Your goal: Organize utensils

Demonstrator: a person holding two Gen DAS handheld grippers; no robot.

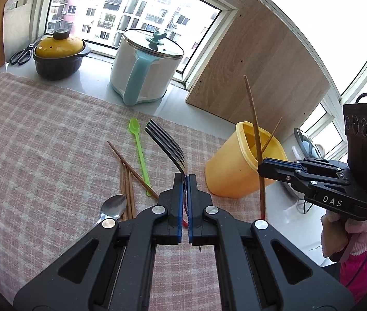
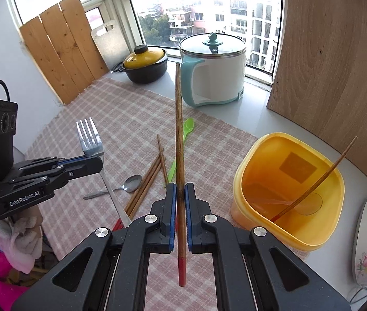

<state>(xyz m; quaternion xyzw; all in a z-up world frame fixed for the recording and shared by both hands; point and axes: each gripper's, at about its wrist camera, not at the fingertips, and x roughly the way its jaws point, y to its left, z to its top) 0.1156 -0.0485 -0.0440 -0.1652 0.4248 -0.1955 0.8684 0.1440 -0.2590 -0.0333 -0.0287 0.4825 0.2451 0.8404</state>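
One chopstick [image 2: 315, 178] is binned in the yellow tub [image 2: 338, 223]; beside it, a fork [image 1: 166, 142] is clamped by the left gripper [image 1: 185, 181] and a chopstick [image 2: 179, 134] by the right gripper [image 2: 180, 191]; spoons and chopsticks remain.

Bright window [image 2: 209, 26], wooden boards [image 2: 61, 49]

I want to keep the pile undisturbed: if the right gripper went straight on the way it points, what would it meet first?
Probably the loose chopsticks and green spoon on the checked cloth, just past the held chopstick in the right gripper. Depth is unclear; the yellow container lies off to the side.
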